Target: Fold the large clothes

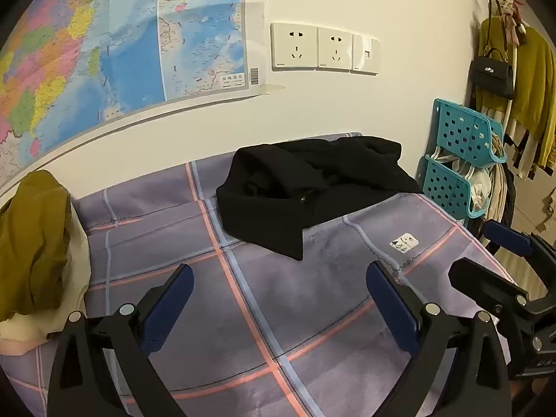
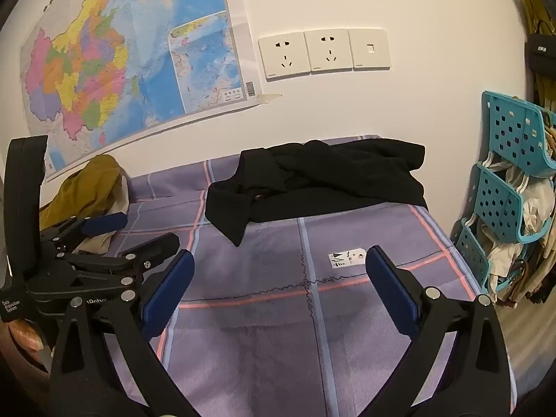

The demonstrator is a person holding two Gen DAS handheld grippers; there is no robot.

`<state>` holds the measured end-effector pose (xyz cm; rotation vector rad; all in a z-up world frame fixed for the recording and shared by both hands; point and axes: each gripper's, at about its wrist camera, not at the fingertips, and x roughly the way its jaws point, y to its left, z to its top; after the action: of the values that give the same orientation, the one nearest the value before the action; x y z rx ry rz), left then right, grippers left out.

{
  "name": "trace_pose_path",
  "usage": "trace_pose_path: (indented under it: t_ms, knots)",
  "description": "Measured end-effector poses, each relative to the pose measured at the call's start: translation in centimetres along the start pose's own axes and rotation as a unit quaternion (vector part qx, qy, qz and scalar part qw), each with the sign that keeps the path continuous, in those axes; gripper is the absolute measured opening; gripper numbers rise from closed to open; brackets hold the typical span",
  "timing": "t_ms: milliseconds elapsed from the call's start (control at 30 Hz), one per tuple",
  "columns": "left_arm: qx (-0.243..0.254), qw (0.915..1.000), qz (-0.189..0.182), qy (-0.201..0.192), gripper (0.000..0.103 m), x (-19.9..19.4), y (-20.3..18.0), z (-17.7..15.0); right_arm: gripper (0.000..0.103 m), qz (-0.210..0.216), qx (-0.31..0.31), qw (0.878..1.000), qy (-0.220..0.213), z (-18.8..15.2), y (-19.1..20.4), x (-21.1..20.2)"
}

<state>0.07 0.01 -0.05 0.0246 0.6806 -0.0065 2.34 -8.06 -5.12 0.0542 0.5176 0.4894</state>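
Observation:
A crumpled black garment [image 1: 312, 187] [image 2: 312, 180] lies at the far side of a purple plaid bed cover [image 1: 243, 295] [image 2: 278, 312], against the white wall. My left gripper [image 1: 279, 299] hangs open over the bare cover, well short of the garment, nothing between its blue pads. My right gripper [image 2: 278, 285] is open too, also over the cover short of the garment. In the left wrist view the right gripper [image 1: 486, 250] shows at the right edge. In the right wrist view the left gripper [image 2: 139, 231] shows at the left.
A pile of mustard and cream clothes [image 1: 38, 250] [image 2: 87, 191] sits at the cover's left end. Teal plastic baskets [image 1: 458, 160] [image 2: 507, 187] stand at the right, with hanging clothes and a black bag [image 1: 491, 74] behind. A small white label [image 1: 404, 242] [image 2: 345, 258] lies on the cover.

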Motion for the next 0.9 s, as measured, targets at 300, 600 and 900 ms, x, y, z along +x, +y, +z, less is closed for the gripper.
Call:
trace_pose_path:
  t_ms: [300, 600, 900]
  knots:
    - [0.000, 1.0000, 0.002, 0.003, 0.096, 0.4, -0.8, 0.1, 0.097, -0.002, -0.001, 1.000, -0.003, 0.3, 0.0, 0.0]
    - [-0.005, 1.0000, -0.003, 0.005, 0.096, 0.9, 0.0, -0.4, 0.097, -0.001, 0.001, 1.000, -0.003, 0.0, -0.5, 0.4]
    - [-0.004, 1.0000, -0.001, 0.008, 0.096, 1.2, 0.1, -0.4, 0.097, -0.001, 0.001, 1.000, -0.001, 0.0, -0.4, 0.7]
